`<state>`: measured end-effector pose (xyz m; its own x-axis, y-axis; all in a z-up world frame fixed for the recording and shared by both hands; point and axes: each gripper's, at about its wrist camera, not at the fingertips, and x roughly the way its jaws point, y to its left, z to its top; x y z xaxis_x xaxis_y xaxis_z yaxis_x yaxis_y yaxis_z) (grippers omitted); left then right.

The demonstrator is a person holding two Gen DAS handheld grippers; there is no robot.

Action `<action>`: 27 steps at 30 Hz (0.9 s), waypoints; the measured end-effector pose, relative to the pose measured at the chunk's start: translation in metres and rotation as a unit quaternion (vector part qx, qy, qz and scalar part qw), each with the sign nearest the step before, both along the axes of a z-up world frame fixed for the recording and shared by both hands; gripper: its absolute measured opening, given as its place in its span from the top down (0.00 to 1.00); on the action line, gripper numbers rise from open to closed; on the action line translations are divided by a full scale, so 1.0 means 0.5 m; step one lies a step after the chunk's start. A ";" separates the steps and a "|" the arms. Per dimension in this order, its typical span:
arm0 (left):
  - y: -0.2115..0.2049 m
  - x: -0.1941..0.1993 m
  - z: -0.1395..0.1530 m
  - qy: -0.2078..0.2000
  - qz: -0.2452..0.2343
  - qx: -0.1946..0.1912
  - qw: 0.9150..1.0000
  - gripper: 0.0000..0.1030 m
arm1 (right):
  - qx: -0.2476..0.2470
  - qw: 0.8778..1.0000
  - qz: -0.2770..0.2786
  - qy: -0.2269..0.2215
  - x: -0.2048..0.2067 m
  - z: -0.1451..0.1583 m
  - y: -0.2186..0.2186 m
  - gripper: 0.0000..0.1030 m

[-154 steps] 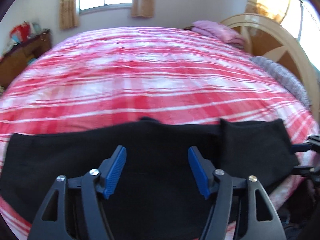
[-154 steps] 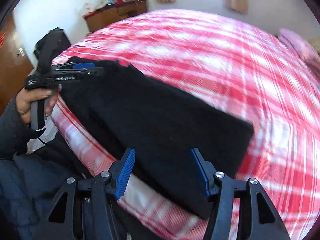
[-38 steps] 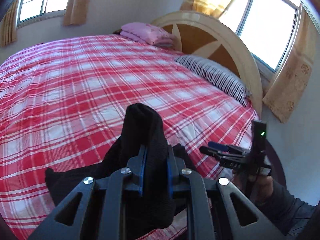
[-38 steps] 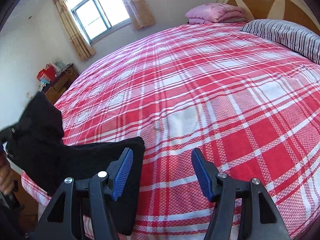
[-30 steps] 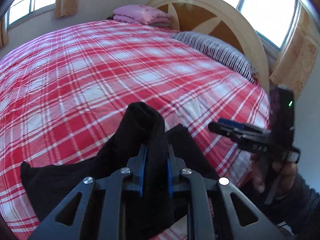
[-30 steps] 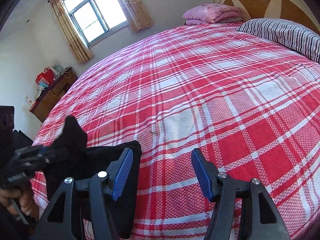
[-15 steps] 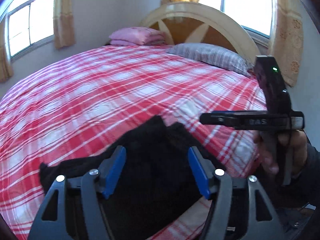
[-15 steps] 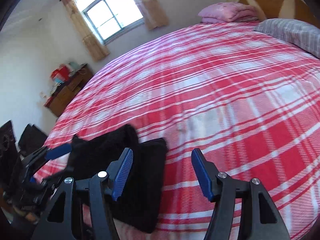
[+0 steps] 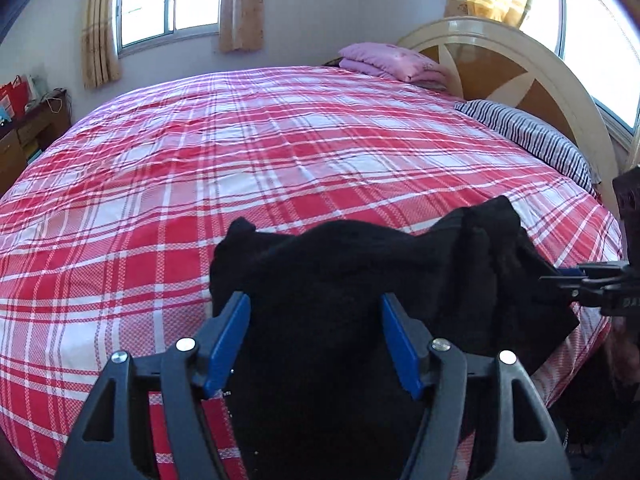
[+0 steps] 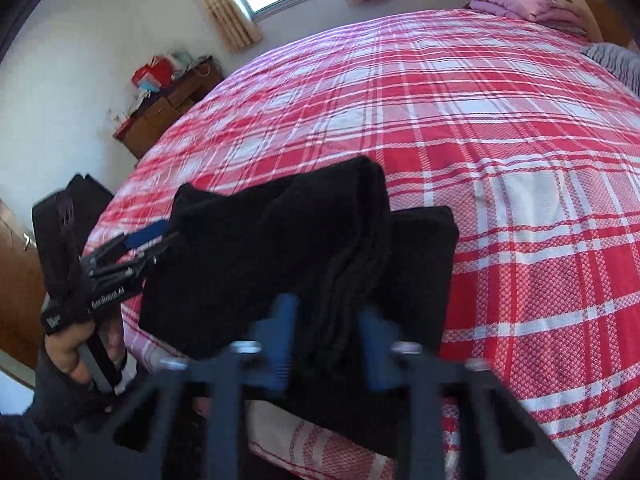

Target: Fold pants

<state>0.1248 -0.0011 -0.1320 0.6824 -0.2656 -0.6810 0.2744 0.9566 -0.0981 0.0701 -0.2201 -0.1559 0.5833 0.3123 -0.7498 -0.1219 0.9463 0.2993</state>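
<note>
Our left tool (image 9: 316, 340) has just let go and gapes wide; our right tool (image 10: 326, 344) now pinches the pants (image 10: 280, 240), continuing the fold.

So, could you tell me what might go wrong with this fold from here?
The black pants lie bunched, with a raised ridge between the jaws of the right gripper; closing there may set a crease.
They sit at the edge of the bed, so a tug could drag them off.
The left gripper is open, so nothing anchors them.

Black tongs (image 9: 316, 340) with blue pads (image 9: 228, 336) and silver screws (image 9: 185, 345).
</note>
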 end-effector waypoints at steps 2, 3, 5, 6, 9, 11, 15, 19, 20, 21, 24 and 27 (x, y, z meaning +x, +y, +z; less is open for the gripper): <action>0.006 -0.002 0.000 -0.002 0.002 -0.004 1.000 0.33 | 0.010 1.000 -0.003 -0.011 -0.017 0.015 -0.008 0.84; 0.008 -0.002 0.001 -0.003 0.003 -0.004 1.000 0.32 | 0.016 1.000 -0.003 -0.018 -0.026 0.025 -0.013 0.85; 0.015 -0.003 -0.002 -0.006 0.009 -0.001 1.000 0.27 | 0.023 0.999 -0.010 -0.035 -0.046 0.043 -0.024 0.85; 0.017 -0.002 -0.005 -0.007 0.011 -0.001 1.000 0.24 | 0.025 0.999 -0.013 -0.038 -0.055 0.047 -0.031 0.85; 0.020 0.004 -0.021 -0.001 0.018 -0.003 1.000 0.10 | 0.033 0.999 -0.020 -0.005 -0.056 0.018 -0.057 0.85; 0.014 0.004 -0.030 0.002 0.014 0.001 1.000 0.08 | 0.042 0.998 -0.024 0.038 -0.044 -0.028 -0.076 0.84; 0.007 0.005 -0.043 0.006 0.011 0.017 1.000 0.06 | 0.059 0.997 -0.013 0.043 -0.041 -0.029 -0.087 0.78; 0.026 0.010 -0.047 0.011 0.028 0.005 1.000 0.01 | -0.031 0.999 -0.041 -0.010 -0.061 0.031 -0.080 0.61; 0.030 0.011 -0.046 0.013 0.032 -0.001 0.999 0.01 | -0.047 0.997 -0.046 -0.033 -0.065 0.051 -0.074 0.60; 0.033 0.011 -0.044 0.011 0.037 -0.005 0.999 0.01 | -0.048 0.997 -0.043 -0.052 -0.066 0.071 -0.067 0.60; 0.036 0.012 -0.021 -0.010 0.053 -0.003 0.999 0.01 | -0.016 0.997 -0.003 -0.075 -0.044 0.096 -0.039 0.60; 0.025 0.027 0.004 -0.028 0.049 0.008 0.998 0.01 | 0.015 0.996 0.028 -0.080 0.002 0.085 -0.007 0.60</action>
